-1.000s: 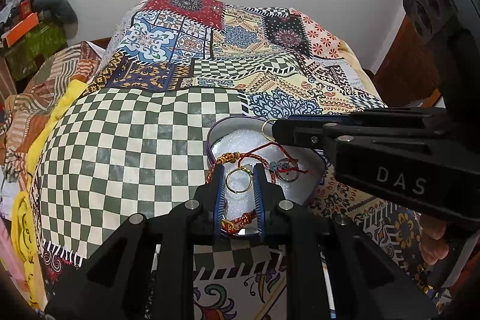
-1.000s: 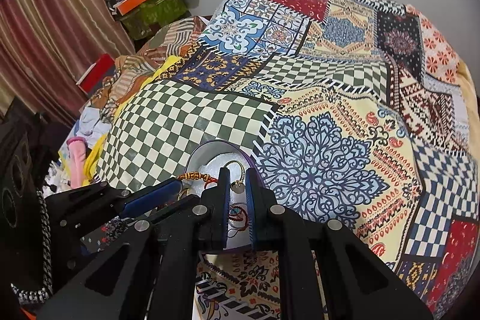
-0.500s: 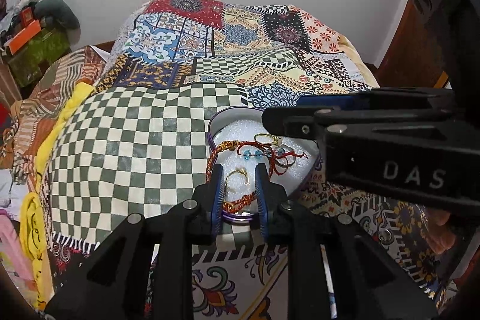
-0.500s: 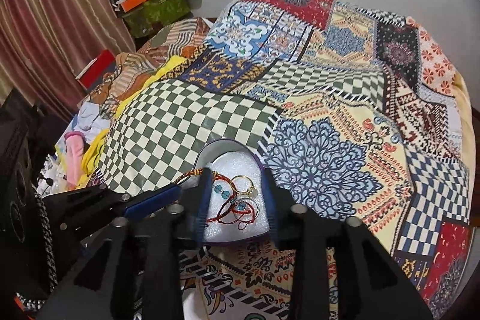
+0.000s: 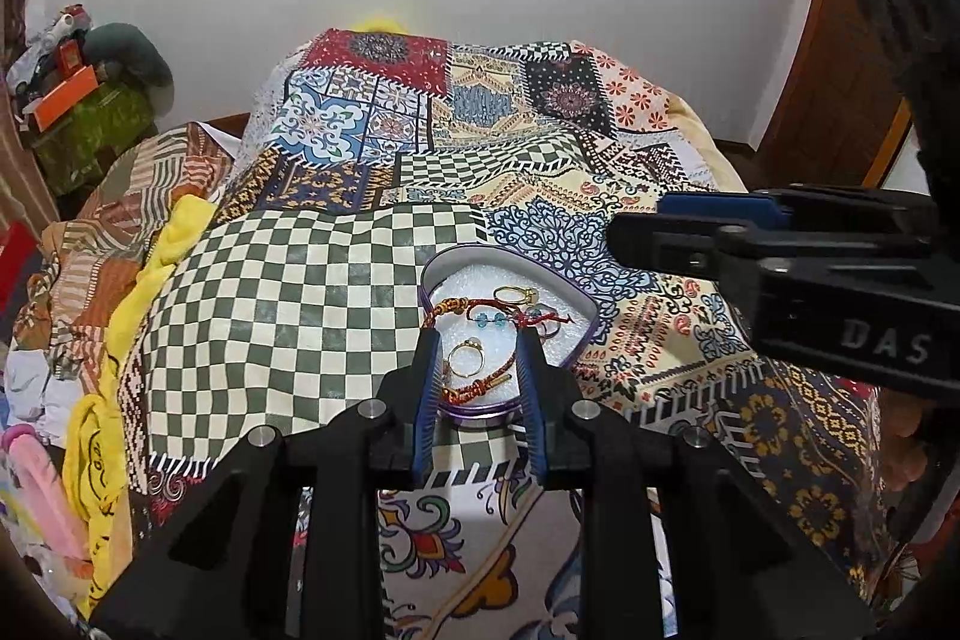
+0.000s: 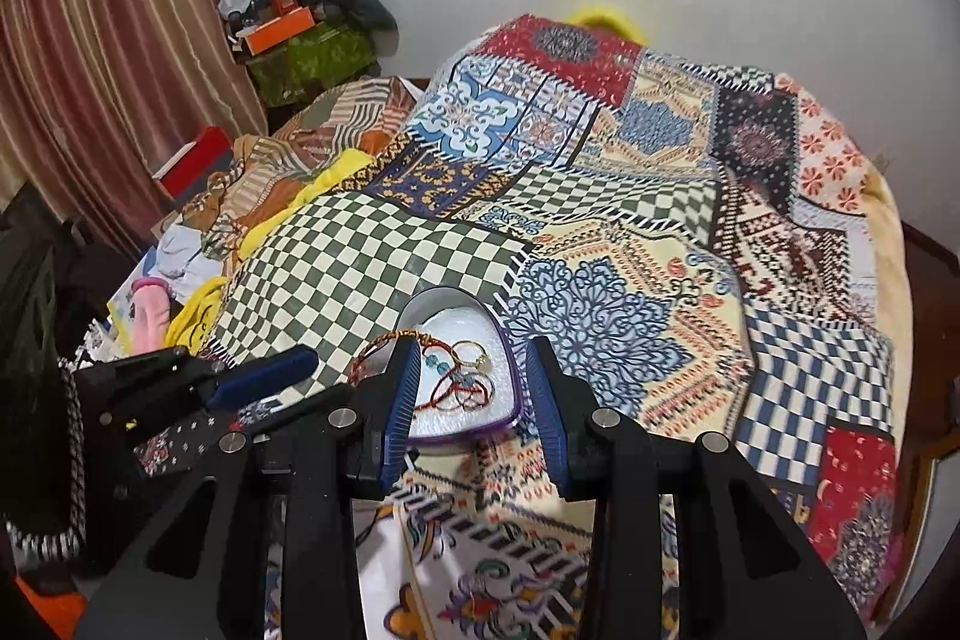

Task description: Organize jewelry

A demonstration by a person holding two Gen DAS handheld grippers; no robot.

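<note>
A heart-shaped purple box (image 5: 576, 283) with white foam lining lies on the patchwork quilt (image 5: 288, 292); it also shows in the right wrist view (image 6: 513, 400). Inside lie a gold ring (image 5: 467, 359), a second gold ring (image 5: 515, 293), a red thread bracelet with blue beads (image 5: 489, 317) and other small rings. My left gripper (image 5: 478, 343) is open and empty, raised above the box's near end. My right gripper (image 6: 473, 358) is open and empty above the box; it shows in the left wrist view (image 5: 690, 232) to the right.
The quilt covers a bed that runs to a white wall. Piled clothes (image 6: 180, 280), an orange box (image 6: 282, 25) and a green bundle lie along the left side by a curtain. A wooden door frame (image 5: 840, 58) stands at the right.
Both grippers opened, let go of the rings they held, and drew back and up from the box. The rings now lie on the foam.
</note>
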